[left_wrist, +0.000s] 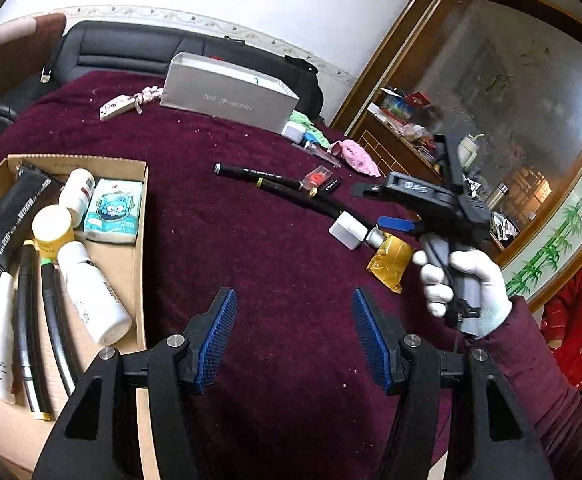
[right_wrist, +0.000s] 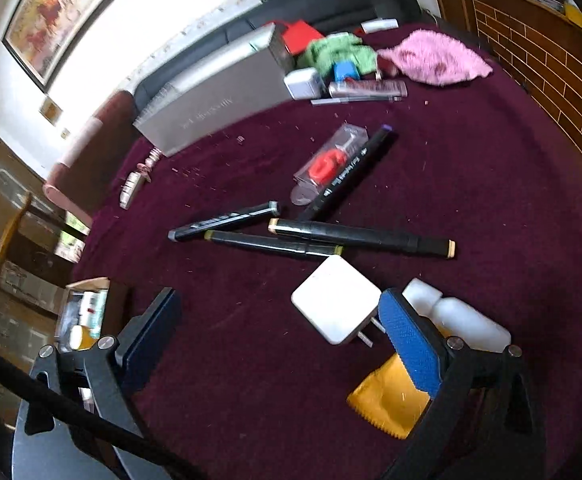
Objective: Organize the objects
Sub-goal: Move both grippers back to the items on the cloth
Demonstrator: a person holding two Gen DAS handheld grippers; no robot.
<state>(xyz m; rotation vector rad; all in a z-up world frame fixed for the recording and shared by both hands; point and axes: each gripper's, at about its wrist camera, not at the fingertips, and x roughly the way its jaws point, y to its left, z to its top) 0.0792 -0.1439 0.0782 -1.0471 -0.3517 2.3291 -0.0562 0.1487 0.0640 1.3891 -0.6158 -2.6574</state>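
Observation:
A cardboard box [left_wrist: 141,184] at the left holds bottles, markers, a tissue pack [left_wrist: 113,210] and a black pouch. My left gripper [left_wrist: 294,336] is open and empty over the maroon cloth beside the box. My right gripper [right_wrist: 279,332] is open and empty, hovering over a white charger [right_wrist: 333,298]; it also shows in the left wrist view [left_wrist: 387,204], held by a gloved hand. Several black markers [right_wrist: 355,236] lie beyond the charger. A white bottle [right_wrist: 461,314] and a yellow packet [right_wrist: 387,404] lie by the right finger.
A grey long box [left_wrist: 227,96] stands at the back of the table [right_wrist: 471,184]. A car key [left_wrist: 117,107], a red item in clear packaging [right_wrist: 329,162], pink cloth [right_wrist: 435,58], green cloth [right_wrist: 341,54] and small chargers lie around. A wooden cabinet [left_wrist: 391,148] stands right.

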